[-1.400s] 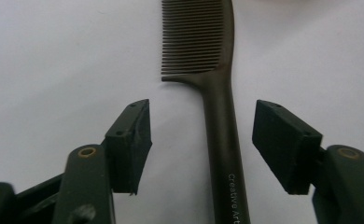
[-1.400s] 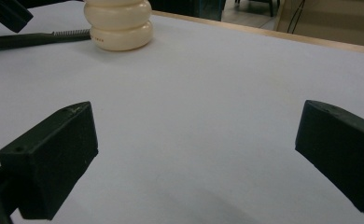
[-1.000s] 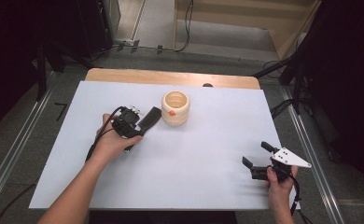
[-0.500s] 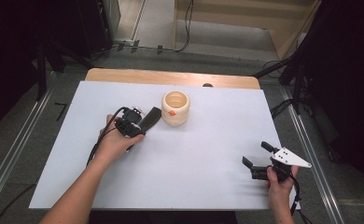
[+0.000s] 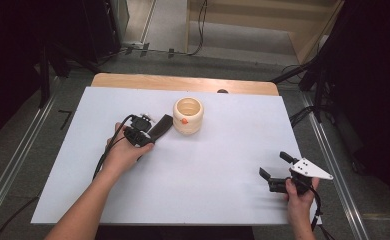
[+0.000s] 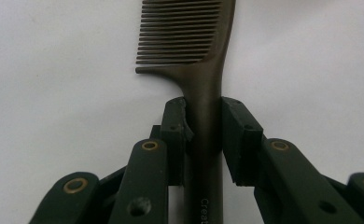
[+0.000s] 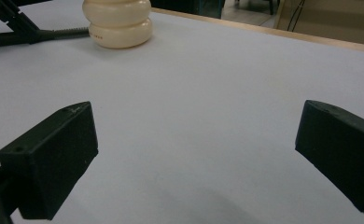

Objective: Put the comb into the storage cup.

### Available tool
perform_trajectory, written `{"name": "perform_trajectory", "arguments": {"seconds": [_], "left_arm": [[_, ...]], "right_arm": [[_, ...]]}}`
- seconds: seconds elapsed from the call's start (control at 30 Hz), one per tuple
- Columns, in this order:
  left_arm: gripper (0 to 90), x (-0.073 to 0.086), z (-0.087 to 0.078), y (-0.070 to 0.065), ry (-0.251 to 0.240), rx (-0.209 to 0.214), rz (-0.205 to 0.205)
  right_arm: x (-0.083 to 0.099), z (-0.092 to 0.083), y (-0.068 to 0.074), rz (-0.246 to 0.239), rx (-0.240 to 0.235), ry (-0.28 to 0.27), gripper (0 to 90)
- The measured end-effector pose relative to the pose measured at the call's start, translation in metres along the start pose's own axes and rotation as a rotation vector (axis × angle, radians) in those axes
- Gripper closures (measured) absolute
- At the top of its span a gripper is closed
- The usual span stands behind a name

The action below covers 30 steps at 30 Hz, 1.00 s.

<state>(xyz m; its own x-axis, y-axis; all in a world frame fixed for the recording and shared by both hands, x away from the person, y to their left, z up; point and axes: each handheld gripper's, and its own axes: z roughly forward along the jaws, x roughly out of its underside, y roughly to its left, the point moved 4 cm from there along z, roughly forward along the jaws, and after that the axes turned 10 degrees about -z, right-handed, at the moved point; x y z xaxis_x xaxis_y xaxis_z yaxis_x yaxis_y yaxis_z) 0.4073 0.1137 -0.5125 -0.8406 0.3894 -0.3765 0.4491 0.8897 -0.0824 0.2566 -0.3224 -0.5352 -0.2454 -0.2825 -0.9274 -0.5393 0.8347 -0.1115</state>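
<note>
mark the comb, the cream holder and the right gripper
comb point(image 6: 203, 70): left gripper view, on the neck where the teeth meet the handle.
cream holder point(image 5: 188, 116): high view, on its outer wall.
right gripper point(image 5: 275, 165): high view, midway between its open fingers.

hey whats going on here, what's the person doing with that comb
A person works at a table covered with a white sheet, a two-jaw gripper in each hand. The left gripper has just been closing and its jaws now clamp the handle of a dark brown plastic comb, which lies on the sheet with its toothed end next to a cream ribbed ceramic cup. The right gripper sits apart near the sheet's right edge, jaws open and holding nothing.
</note>
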Motion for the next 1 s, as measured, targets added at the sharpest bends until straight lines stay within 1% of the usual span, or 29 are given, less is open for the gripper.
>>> {"name": "perform_trajectory", "arguments": {"seconds": [0.07, 0.2, 0.33, 0.67, 0.77, 0.83, 1.0], "left_arm": [[72.1, 0.000, 0.000, 0.000, -0.002, 0.001, -0.015], [72.3, 0.000, 0.000, 0.000, -0.009, 0.003, -0.032], [72.3, 0.001, -0.001, 0.002, -0.013, 0.020, -0.054], [72.4, 0.003, -0.002, 0.005, -0.035, 0.045, -0.075], [72.3, 0.003, -0.005, 0.006, -0.059, 0.048, -0.081], [72.4, 0.003, -0.007, 0.005, -0.072, 0.061, -0.082], [72.3, 0.002, -0.017, 0.005, -0.123, 0.062, -0.083]], "right_arm": [[0.000, 0.000, 0.000, 0.000, 0.003, -0.001, 0.0], [0.000, 0.000, 0.000, 0.000, 0.001, 0.001, 0.0], [0.000, 0.000, 0.000, 0.000, 0.001, 0.001, 0.0], [0.000, 0.000, 0.000, -0.001, 0.003, 0.003, 0.0], [0.000, 0.000, 0.000, -0.002, 0.002, 0.002, 0.0], [0.000, 0.000, 0.000, -0.001, 0.002, 0.002, 0.0], [0.000, 0.000, 0.000, 0.002, 0.004, 0.004, 0.0]]}}
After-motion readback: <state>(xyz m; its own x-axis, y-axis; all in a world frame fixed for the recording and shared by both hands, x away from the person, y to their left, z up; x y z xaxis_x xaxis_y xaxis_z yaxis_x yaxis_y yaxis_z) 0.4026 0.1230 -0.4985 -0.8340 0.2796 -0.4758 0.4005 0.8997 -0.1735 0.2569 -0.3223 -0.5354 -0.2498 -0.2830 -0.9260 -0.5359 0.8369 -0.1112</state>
